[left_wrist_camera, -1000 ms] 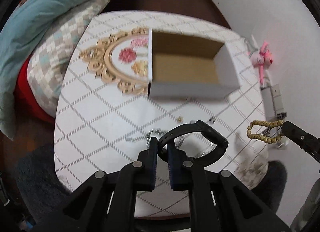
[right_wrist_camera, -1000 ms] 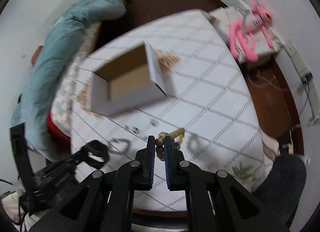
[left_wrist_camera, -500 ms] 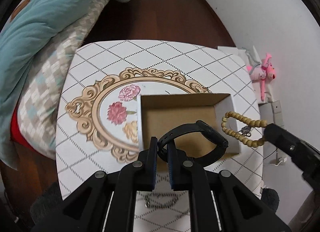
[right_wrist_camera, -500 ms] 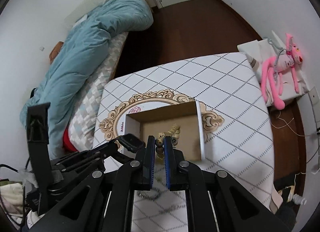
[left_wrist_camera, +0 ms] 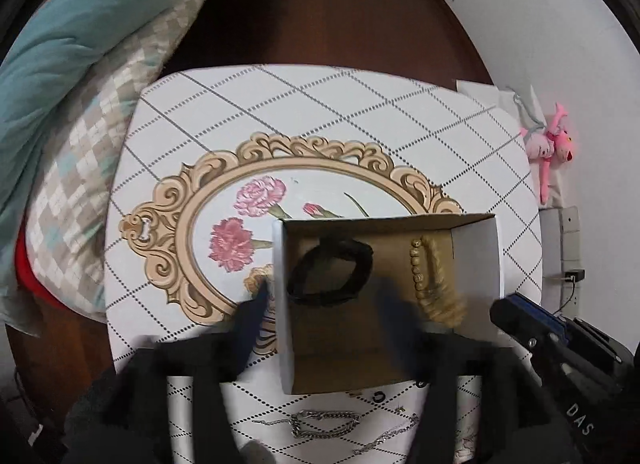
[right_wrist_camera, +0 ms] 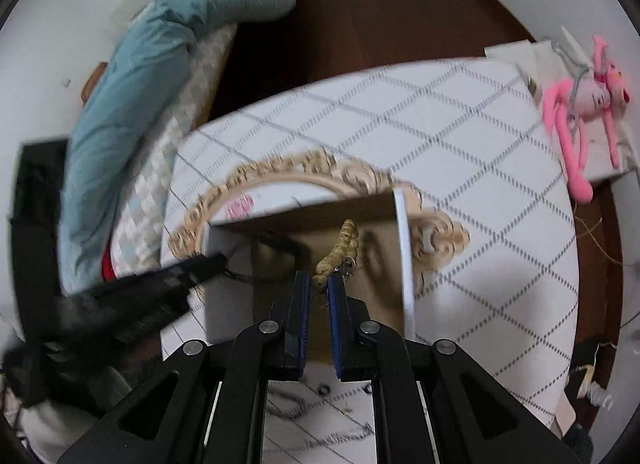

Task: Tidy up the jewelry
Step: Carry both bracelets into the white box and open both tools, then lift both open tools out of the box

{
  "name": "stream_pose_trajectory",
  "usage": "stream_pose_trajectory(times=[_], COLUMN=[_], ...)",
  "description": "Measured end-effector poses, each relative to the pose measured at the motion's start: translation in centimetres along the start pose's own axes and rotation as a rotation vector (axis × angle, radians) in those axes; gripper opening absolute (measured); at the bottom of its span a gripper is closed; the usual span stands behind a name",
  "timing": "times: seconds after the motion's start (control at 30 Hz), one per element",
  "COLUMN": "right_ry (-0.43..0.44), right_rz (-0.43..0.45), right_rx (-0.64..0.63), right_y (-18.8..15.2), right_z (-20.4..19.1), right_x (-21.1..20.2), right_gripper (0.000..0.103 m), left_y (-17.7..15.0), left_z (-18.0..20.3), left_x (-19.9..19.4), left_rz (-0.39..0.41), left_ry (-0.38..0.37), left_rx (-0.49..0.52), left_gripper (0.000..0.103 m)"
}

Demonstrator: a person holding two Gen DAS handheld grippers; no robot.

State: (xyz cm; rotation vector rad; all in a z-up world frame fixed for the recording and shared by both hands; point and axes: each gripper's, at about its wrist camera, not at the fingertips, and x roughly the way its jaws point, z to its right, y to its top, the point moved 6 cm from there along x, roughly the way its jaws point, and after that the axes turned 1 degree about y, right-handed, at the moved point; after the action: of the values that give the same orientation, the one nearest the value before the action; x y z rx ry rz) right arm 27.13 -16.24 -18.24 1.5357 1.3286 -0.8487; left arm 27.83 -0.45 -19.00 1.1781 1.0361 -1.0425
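An open cardboard box [left_wrist_camera: 476, 260] stands on the white patterned table [left_wrist_camera: 360, 112]. Inside it lies a black wrist band [left_wrist_camera: 332, 276], blurred, free of my left gripper [left_wrist_camera: 326, 312]. That gripper's jaws are opening wide above the box, and its blurred fingers [left_wrist_camera: 252, 316] touch nothing. A tan beaded bracelet [left_wrist_camera: 432, 280] streaks down in the box's right half. My right gripper [right_wrist_camera: 319, 288] hangs over the box with its jaws opening. The beads [right_wrist_camera: 340, 252] sit just past its tips and are no longer pinched. The left gripper [right_wrist_camera: 160, 284] shows as a dark blur at the left.
Silver chains [left_wrist_camera: 324, 428] and small rings [left_wrist_camera: 380, 396] lie on the table's near edge, in front of the box. A bed with a teal duvet [left_wrist_camera: 80, 24] borders the table's left side. A pink plush toy [left_wrist_camera: 552, 140] lies by the right wall.
Both grippers moved forward over the box. The left jaws opened and let go of the black band, which now lies in the box. The right jaws parted and the beads dropped in.
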Motion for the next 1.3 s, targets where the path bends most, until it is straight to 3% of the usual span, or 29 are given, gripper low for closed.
stream_pose_trajectory(times=[0.07, 0.13, 0.2, 0.23, 0.27, 0.33, 0.5, 0.8, 1.3], right_ry=[-0.011, -0.068, -0.145, -0.177, -0.218, -0.280, -0.352, -0.392, -0.418], right_rz=[0.017, 0.043, 0.066, 0.071, 0.076, 0.073, 0.091, 0.124, 0.308], right_rx=[-0.011, -0.040, -0.068, -0.078, -0.091, -0.118, -0.164, -0.174, -0.182], right_y=[-0.5, -1.0, -1.4, -1.5, -1.7, -2.2, -2.7, -3.6, -5.4], right_z=[0.3, 0.6, 1.1, 1.5, 1.7, 2.1, 2.3, 2.1, -0.1], right_x=[-0.6, -1.3, -1.6, -1.8, -1.7, -1.2, -0.5, -1.0, -9.4], right_gripper=[0.047, 0.061, 0.062, 0.067, 0.081, 0.098, 0.100, 0.100, 0.100], left_y=[-0.2, -0.3, -0.8, -0.9, -1.3, -1.9, -3.5, -4.9, -7.4], left_z=[-0.3, -0.7, -1.2, -1.4, -1.6, -2.0, -2.6, -2.7, -1.4], left_x=[-0.6, -0.9, -1.3, -1.3, -1.3, -1.0, -0.3, -1.2, -7.7], left_rz=[0.031, 0.049, 0.093, 0.106, 0.118, 0.126, 0.127, 0.150, 0.266], left_ry=[0.027, 0.063, 0.092, 0.100, 0.108, 0.134, 0.153, 0.162, 0.126], left_rx=[0.006, 0.010, 0.010, 0.012, 0.013, 0.017, -0.003, -0.033, -0.028], left_gripper=[0.071, 0.082, 0.091, 0.100, 0.103, 0.103, 0.103, 0.103, 0.103])
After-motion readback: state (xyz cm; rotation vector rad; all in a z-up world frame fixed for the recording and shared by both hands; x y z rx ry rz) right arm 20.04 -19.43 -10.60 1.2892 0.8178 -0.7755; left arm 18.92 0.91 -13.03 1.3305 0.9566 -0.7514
